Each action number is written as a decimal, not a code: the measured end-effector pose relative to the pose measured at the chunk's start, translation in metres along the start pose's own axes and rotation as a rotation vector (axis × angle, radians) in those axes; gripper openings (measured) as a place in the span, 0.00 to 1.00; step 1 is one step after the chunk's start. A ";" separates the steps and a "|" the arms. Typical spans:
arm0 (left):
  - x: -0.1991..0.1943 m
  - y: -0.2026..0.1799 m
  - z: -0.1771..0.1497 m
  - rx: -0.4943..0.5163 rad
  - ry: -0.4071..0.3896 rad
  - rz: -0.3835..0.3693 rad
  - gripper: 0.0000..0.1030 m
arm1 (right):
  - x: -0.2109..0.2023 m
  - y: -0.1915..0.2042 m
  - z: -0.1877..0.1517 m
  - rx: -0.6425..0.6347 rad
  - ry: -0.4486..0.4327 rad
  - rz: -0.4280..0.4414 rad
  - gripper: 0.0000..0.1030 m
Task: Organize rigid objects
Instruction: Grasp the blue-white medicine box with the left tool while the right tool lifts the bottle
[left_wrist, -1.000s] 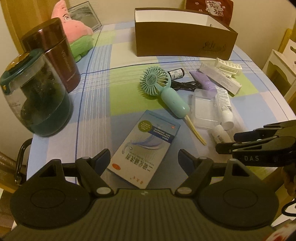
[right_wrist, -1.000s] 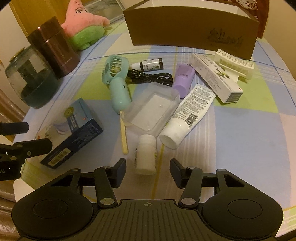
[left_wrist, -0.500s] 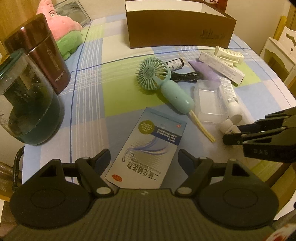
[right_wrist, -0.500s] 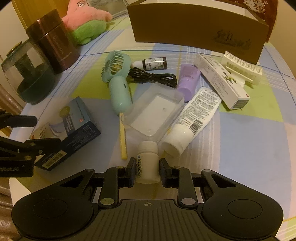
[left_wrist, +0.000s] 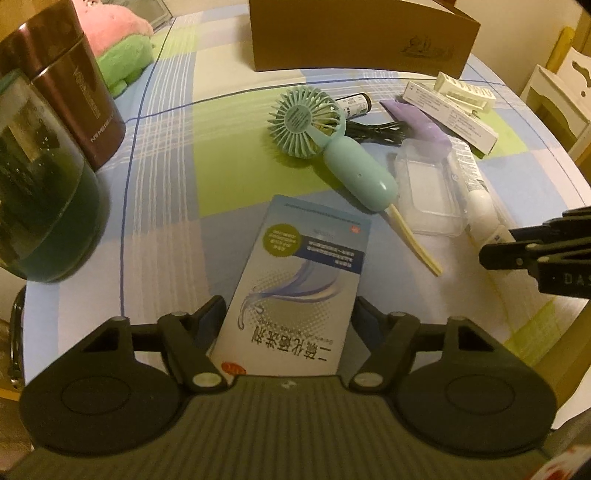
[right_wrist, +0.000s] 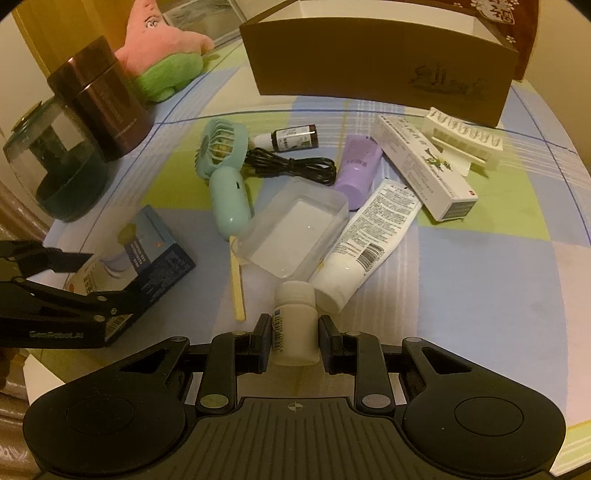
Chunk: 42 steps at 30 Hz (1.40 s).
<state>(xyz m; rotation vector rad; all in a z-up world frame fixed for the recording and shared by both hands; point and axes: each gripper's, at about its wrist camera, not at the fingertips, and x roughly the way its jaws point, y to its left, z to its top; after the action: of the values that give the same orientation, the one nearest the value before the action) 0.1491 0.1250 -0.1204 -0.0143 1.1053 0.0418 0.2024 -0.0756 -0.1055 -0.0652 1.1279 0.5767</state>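
Observation:
My left gripper (left_wrist: 291, 317) is open, its fingers on either side of the near end of a blue and white box (left_wrist: 295, 291) lying flat on the table. The box also shows in the right wrist view (right_wrist: 147, 254), with the left gripper (right_wrist: 107, 275) around it. My right gripper (right_wrist: 295, 336) is shut on a small white bottle (right_wrist: 295, 325) near the table's front edge. A brown cardboard box (right_wrist: 380, 62) stands open at the back.
Between the grippers and the brown box lie a mint hand fan (right_wrist: 225, 173), clear plastic tray (right_wrist: 295, 232), white tube (right_wrist: 369, 243), purple tube (right_wrist: 358, 166), dropper bottle (right_wrist: 291, 138), black cable (right_wrist: 291, 166), long carton (right_wrist: 421, 166), wooden stick (right_wrist: 236, 284). Two canisters (left_wrist: 44, 129) stand at the left.
My left gripper has moved forward so its fingers now flank the blue and white box. My right gripper moved onto the small white bottle and shut on it.

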 end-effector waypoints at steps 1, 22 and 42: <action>0.001 0.000 0.000 -0.014 0.002 -0.002 0.67 | -0.001 0.000 0.000 0.000 -0.001 -0.001 0.26; 0.012 -0.017 0.017 -0.002 0.007 0.029 0.65 | -0.028 -0.010 0.003 0.053 -0.056 -0.039 0.26; -0.039 -0.014 0.033 -0.095 -0.098 0.097 0.61 | -0.046 -0.030 0.035 -0.010 -0.104 0.021 0.26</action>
<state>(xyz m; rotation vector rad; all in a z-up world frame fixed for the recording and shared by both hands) 0.1622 0.1111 -0.0709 -0.0435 1.0051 0.1807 0.2322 -0.1075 -0.0574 -0.0322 1.0261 0.5983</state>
